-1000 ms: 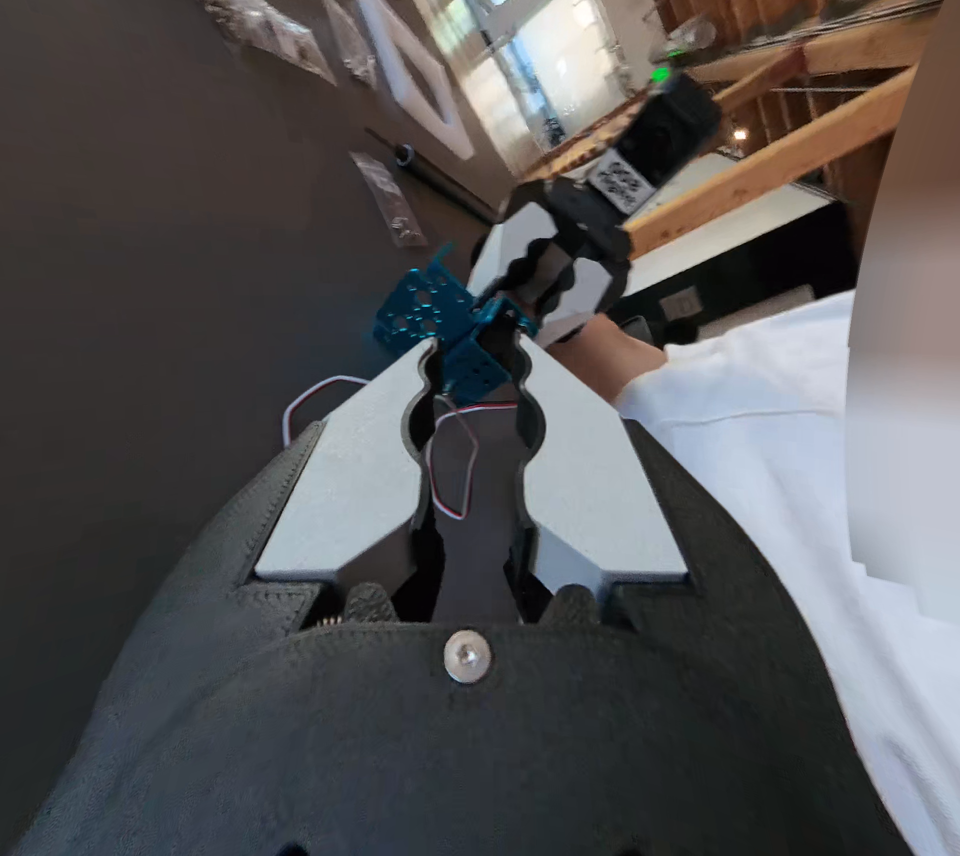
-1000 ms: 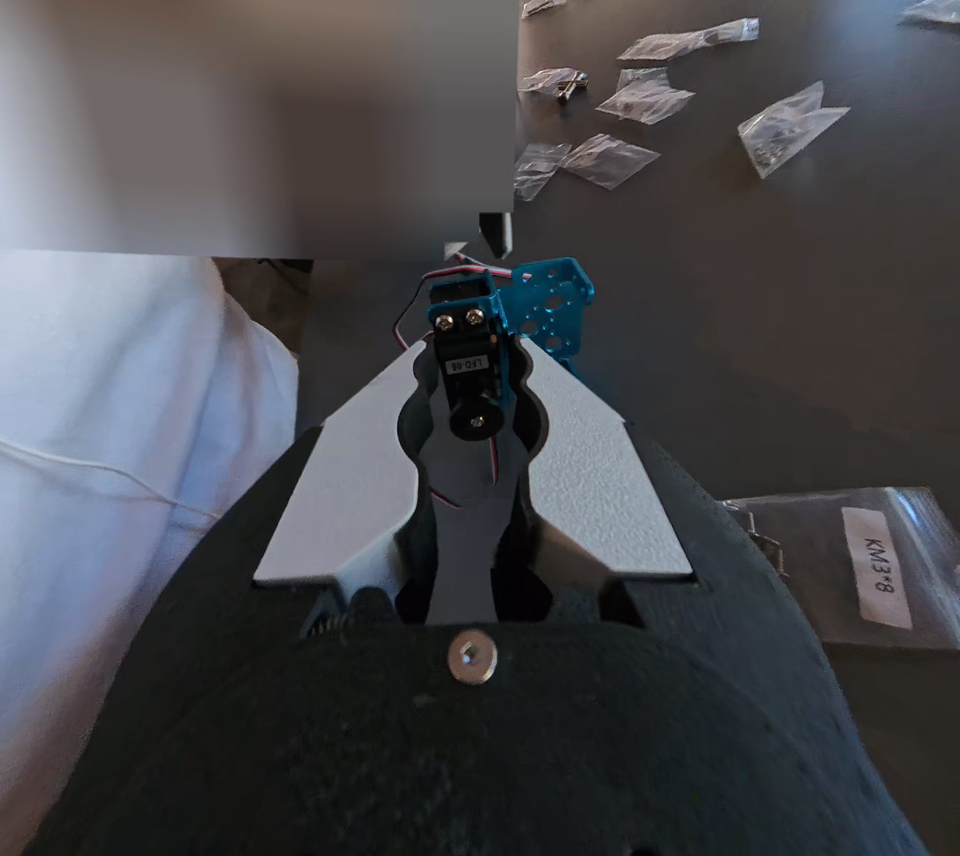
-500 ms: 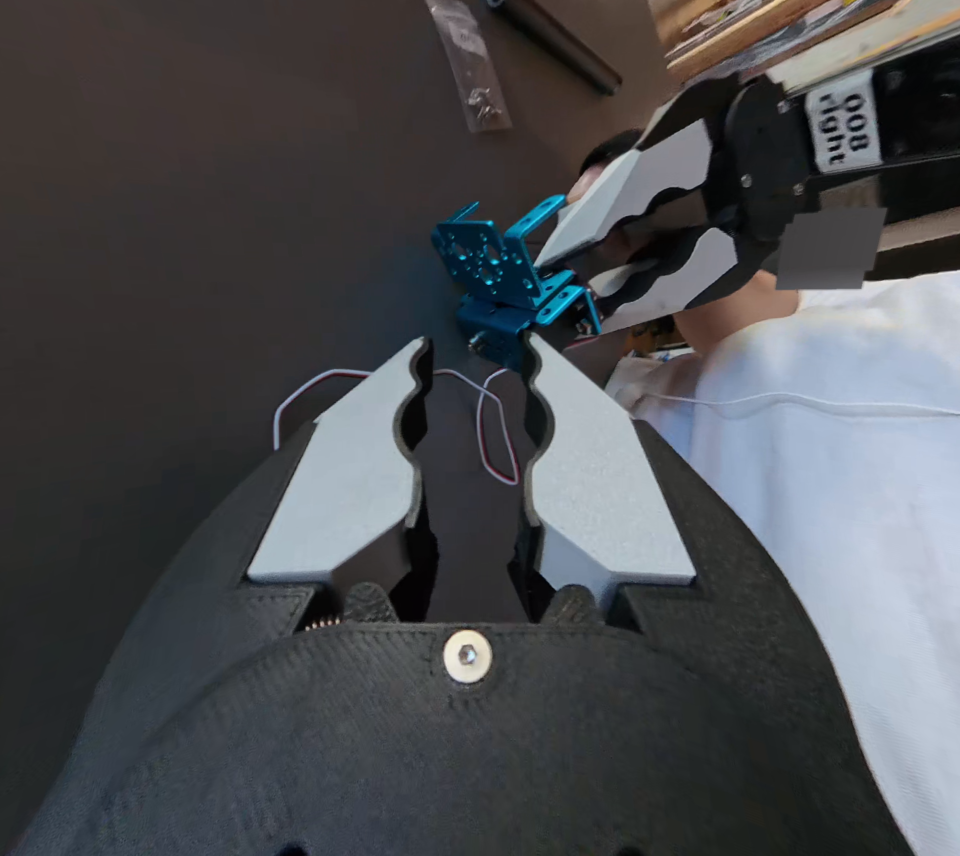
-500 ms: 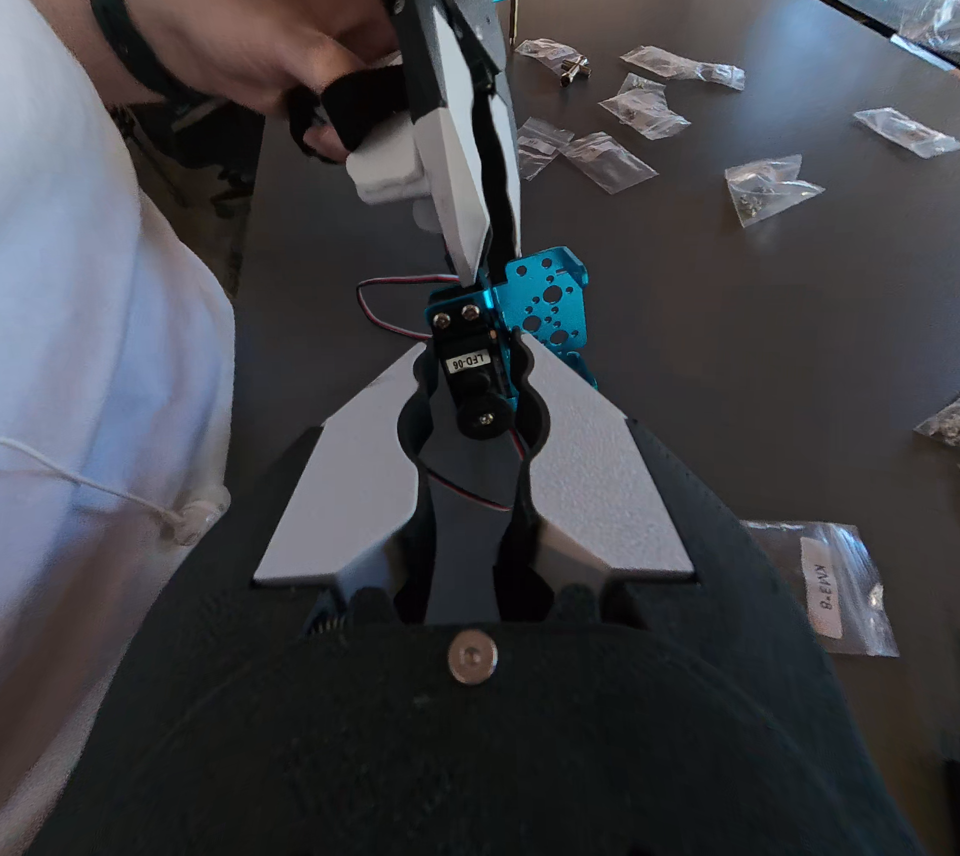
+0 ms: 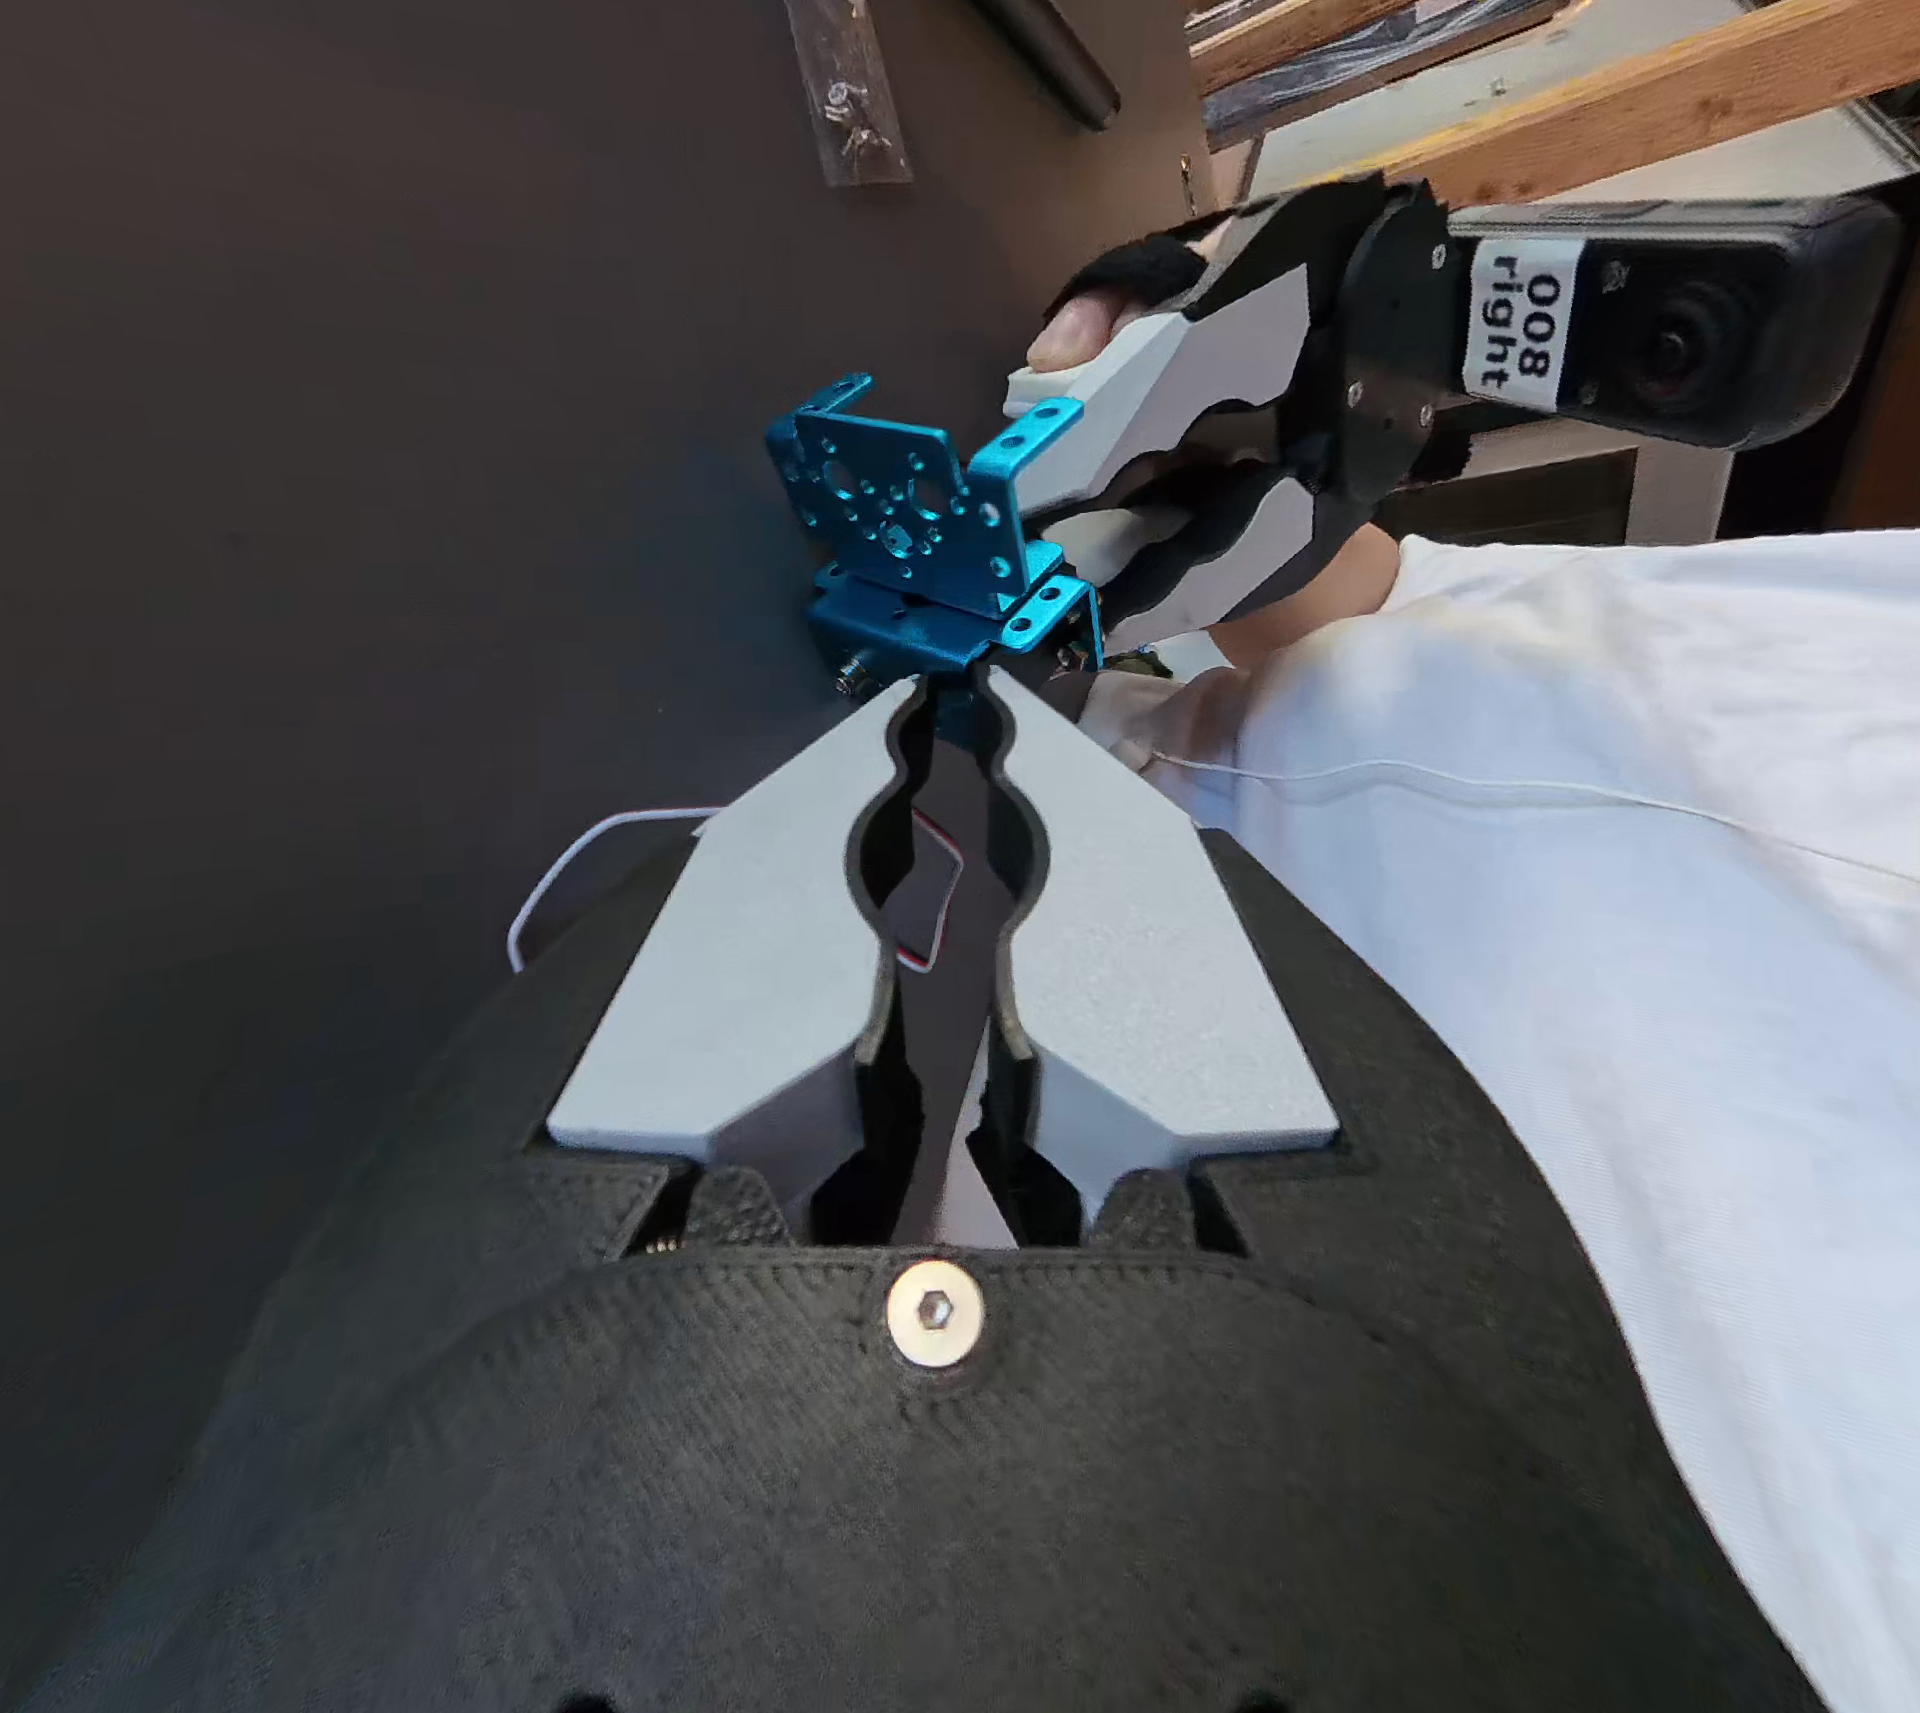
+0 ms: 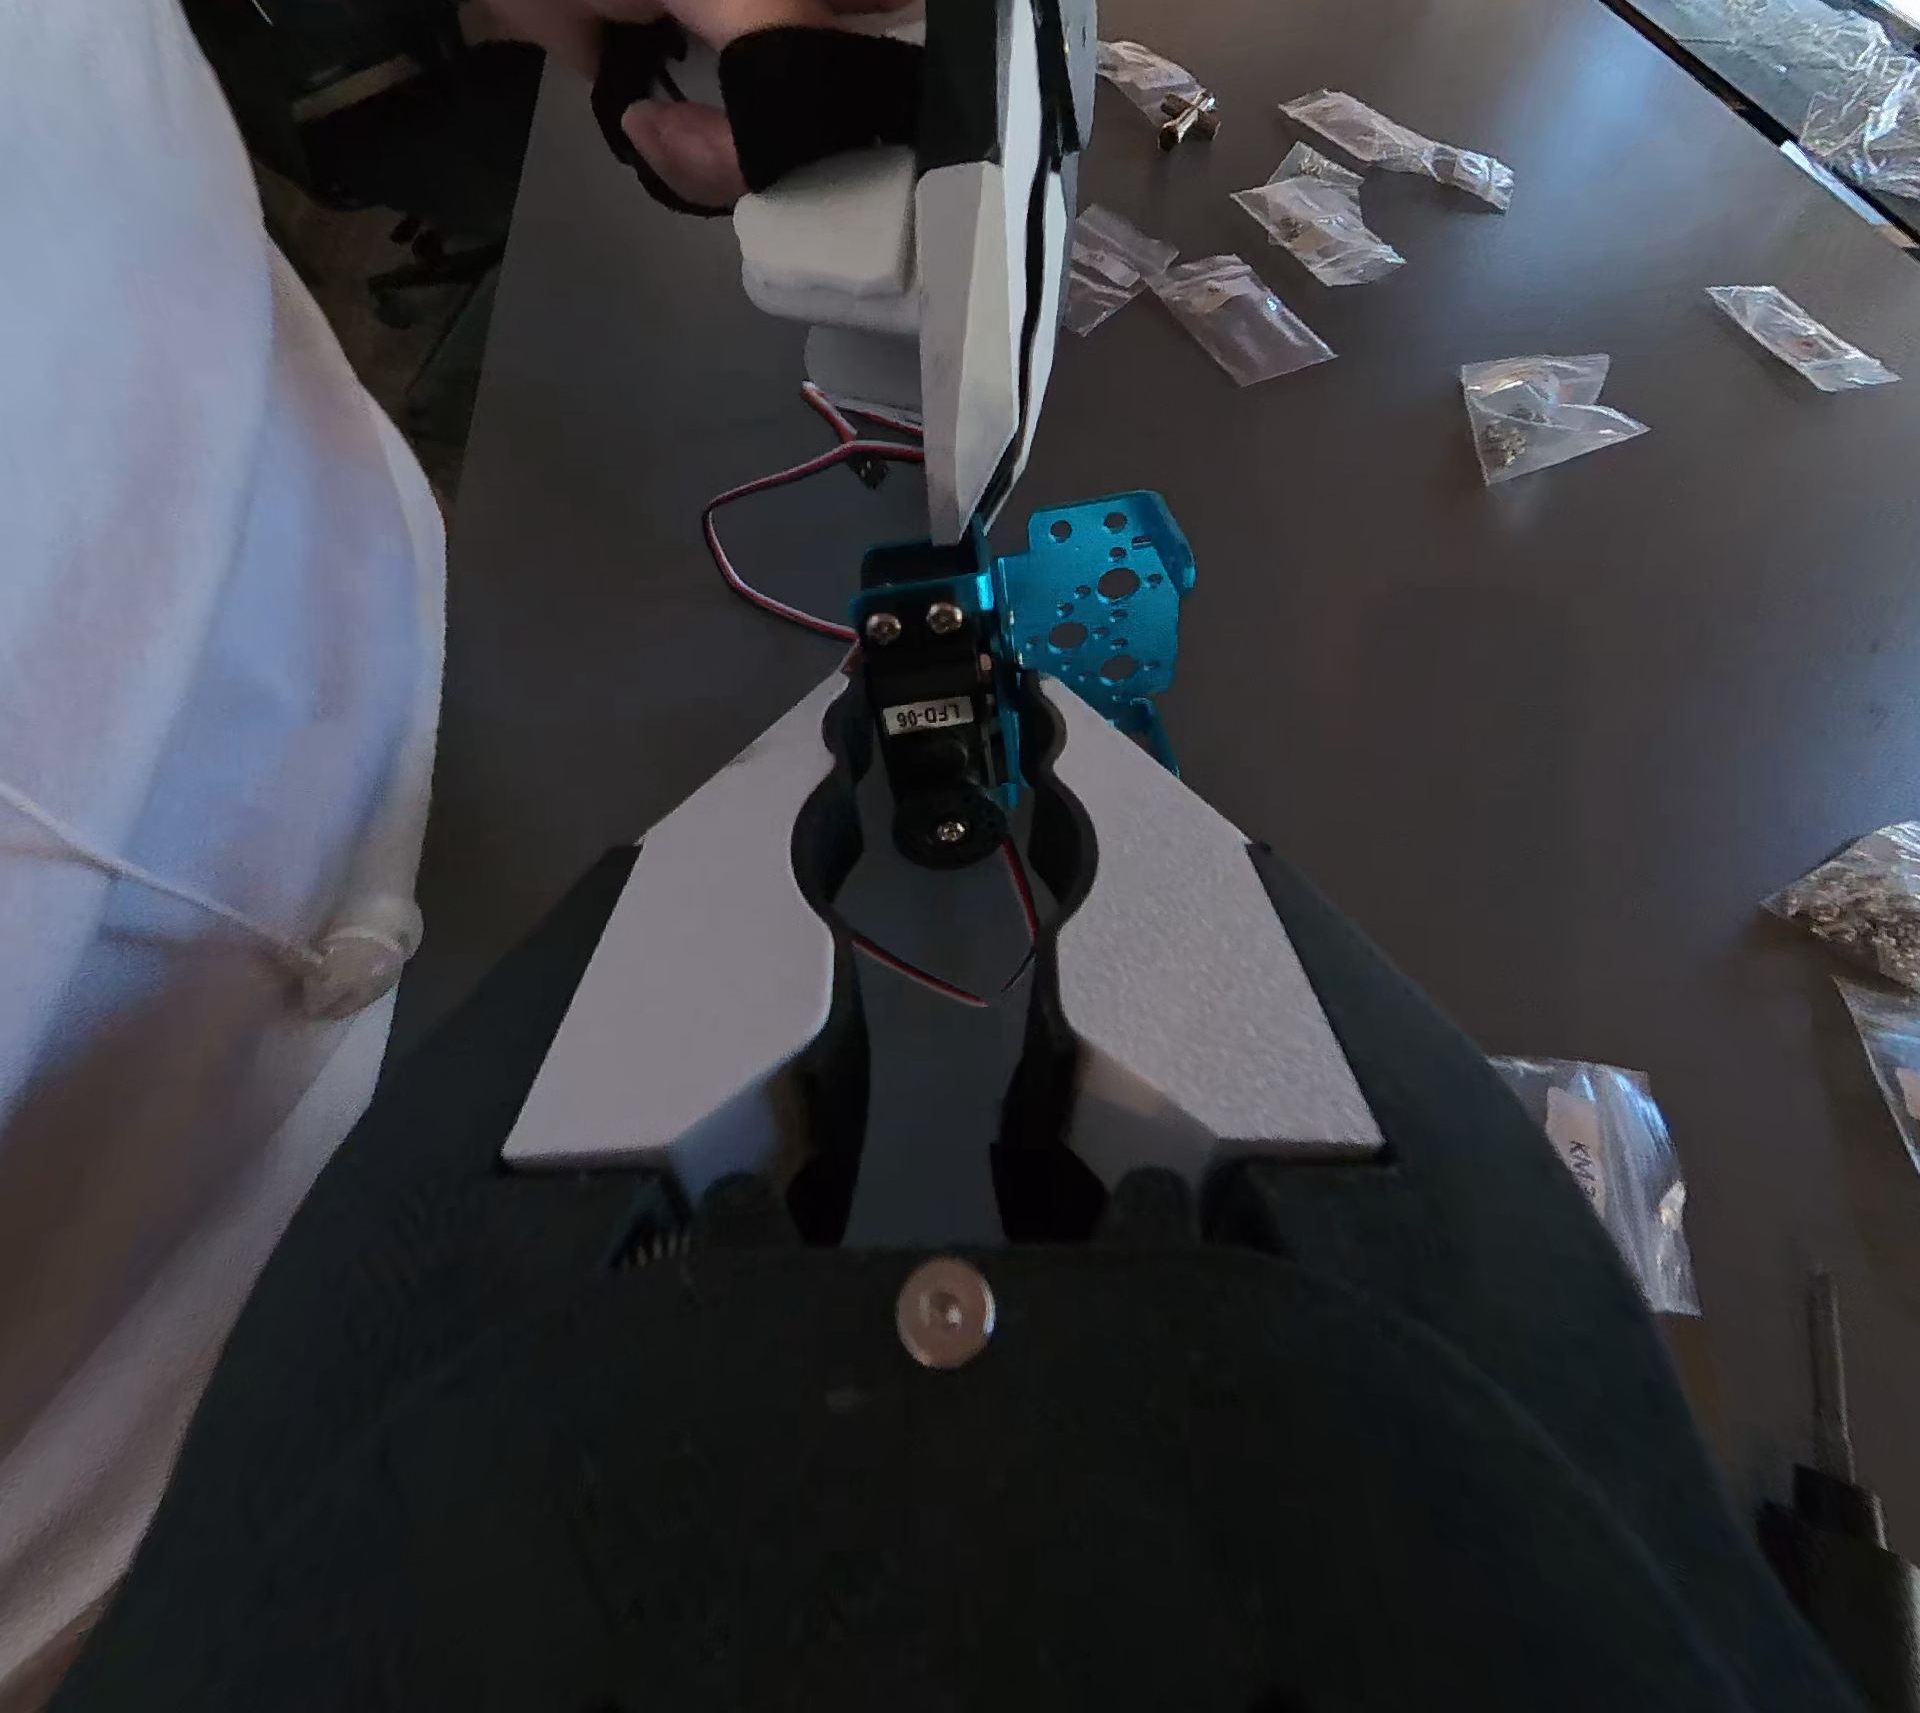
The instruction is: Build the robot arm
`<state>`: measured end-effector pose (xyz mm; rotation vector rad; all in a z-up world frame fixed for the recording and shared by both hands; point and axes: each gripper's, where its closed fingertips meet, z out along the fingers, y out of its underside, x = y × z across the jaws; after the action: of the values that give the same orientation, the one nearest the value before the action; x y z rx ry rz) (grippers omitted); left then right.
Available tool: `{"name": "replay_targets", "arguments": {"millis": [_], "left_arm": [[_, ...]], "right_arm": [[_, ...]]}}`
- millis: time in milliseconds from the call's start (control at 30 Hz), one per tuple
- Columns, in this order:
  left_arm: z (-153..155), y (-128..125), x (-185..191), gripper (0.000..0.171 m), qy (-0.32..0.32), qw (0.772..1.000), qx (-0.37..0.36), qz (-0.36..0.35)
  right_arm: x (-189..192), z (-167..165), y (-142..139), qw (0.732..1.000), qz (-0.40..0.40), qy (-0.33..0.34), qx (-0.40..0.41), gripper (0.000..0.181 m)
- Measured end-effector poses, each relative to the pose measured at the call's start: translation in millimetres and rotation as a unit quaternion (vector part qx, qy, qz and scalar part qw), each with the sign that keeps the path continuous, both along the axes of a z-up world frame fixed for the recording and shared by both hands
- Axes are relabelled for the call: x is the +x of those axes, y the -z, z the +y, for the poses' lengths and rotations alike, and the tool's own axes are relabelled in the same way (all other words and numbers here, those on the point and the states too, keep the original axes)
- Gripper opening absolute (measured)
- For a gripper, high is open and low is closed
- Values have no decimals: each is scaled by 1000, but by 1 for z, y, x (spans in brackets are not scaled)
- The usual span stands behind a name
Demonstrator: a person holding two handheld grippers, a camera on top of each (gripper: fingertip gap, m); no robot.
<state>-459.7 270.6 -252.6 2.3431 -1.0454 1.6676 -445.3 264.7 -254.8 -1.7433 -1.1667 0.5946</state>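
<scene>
A blue perforated metal bracket point(image 5: 899, 510) is joined to a black servo point(image 6: 925, 707) with a red, white and black wire point(image 6: 769, 500). The assembly is held above the dark table point(image 6: 1455, 728). My right gripper point(image 6: 945, 687) is shut on the servo body, with the bracket point(image 6: 1107, 614) sticking out to the right. My left gripper point(image 5: 954, 676) is shut on the assembly's lower blue edge. In the right wrist view the left gripper point(image 6: 971, 520) comes down from above and pinches the bracket's top edge. In the left wrist view the right gripper point(image 5: 1039, 510) grips from the right.
Several small clear bags of hardware point(image 6: 1548, 411) lie scattered on the table's right side, and one more bag point(image 5: 831, 22) lies beside a black rod point(image 5: 997, 1). A person's white shirt point(image 5: 1558, 832) is close by. A dark tool point(image 6: 1829, 1507) lies at the lower right. Both grippers' tips are close together, under 4 cm apart. From the right gripper's tips to the black rod point(image 5: 997, 1) is close to 20 cm.
My left gripper has closed from open onto the blue assembly. Both grippers have turned and come closer together, and the right has kept its hold on the servo throughout.
</scene>
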Motion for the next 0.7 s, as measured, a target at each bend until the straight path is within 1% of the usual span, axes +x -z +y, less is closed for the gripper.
{"name": "replay_targets", "arguments": {"millis": [67,133,200,267,367,467,567,700], "left_arm": [[-1,-1,1,6,7,1000,3,3],[-2,0,1,5,13,1000,12,14],[0,6,-1,3,15,999,27,37],[-2,9,-1,3,22,998,35,41],[-2,7,3,3,16,999,18,25],[-5,3,8,4,14,1000,-5,4],[-10,0,13,7,17,1000,-23,-10],[-14,-1,19,6,18,999,-43,-13]], "right_arm": [[1,-1,1,1000,-6,3,5,29],[5,3,0,999,-13,23,21,30],[11,8,-3,998,-16,47,49,31],[10,5,-6,998,-11,38,56,31],[13,4,-3,999,-19,25,34,30],[17,0,0,998,-62,-4,33,27],[21,-3,4,992,-110,-14,58,24],[27,-7,6,987,-129,-32,96,23]]}}
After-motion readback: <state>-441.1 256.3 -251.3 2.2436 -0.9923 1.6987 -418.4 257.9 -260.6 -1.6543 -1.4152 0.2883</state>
